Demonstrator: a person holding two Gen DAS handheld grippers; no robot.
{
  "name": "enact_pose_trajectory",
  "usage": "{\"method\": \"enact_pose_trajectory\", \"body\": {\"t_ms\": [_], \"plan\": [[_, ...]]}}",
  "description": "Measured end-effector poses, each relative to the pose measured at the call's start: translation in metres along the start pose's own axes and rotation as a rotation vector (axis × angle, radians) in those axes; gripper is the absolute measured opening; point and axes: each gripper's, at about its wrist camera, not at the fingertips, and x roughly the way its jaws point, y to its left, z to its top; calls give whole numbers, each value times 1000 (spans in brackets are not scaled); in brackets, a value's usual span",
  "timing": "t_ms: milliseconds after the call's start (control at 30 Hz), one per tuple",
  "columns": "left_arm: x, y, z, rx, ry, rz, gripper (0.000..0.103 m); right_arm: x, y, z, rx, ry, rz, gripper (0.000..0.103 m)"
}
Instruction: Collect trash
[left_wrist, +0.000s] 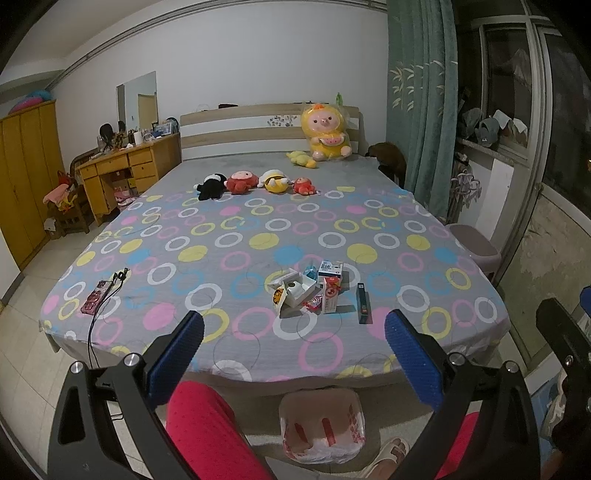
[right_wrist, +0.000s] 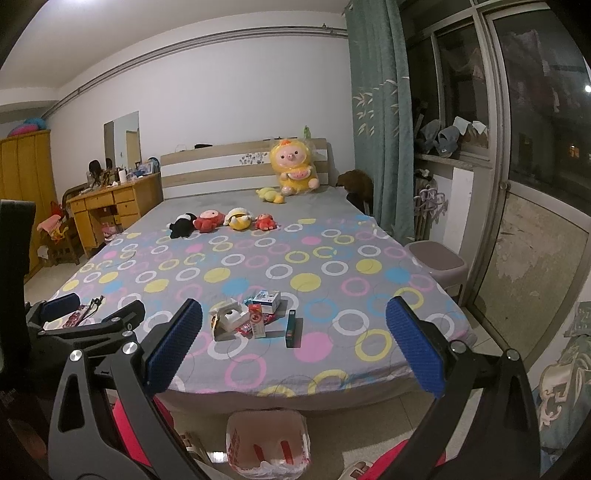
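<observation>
Both grippers, left gripper (left_wrist: 293, 345) and right gripper (right_wrist: 293, 343), hang wide and empty. Our trash pile (left_wrist: 308, 290) sits near the bed's (left_wrist: 236, 229) foot edge, above the lined bin (left_wrist: 321, 424); we should pinch one upright carton first.

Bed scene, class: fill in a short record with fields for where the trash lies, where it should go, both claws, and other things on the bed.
trash: small boxes and wrappers clustered near the foot of the bed; dark slim box just right of them
bin: bag-lined bin on the floor at the bed's foot
left claw: open, holding nothing
right claw: open, holding nothing
other items: row of plush toys; phone with cable at the left edge
</observation>
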Motion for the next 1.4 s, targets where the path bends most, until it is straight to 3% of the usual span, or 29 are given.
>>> {"method": "enact_pose_trajectory", "body": {"t_ms": [233, 400, 833, 1400], "plan": [[17, 6, 6, -15, 53, -9, 96, 12, -1, -1, -4, 23, 25, 98], [34, 27, 15, -78, 106, -22, 96, 23, -3, 0, -29, 21, 28, 98], [91, 65, 32, -128, 181, 38, 96, 76, -16, 5, -82, 59, 123, 98], [184, 61, 36, -65, 268, 76, 96, 171, 2, -8, -162, 122, 125, 98]]}}
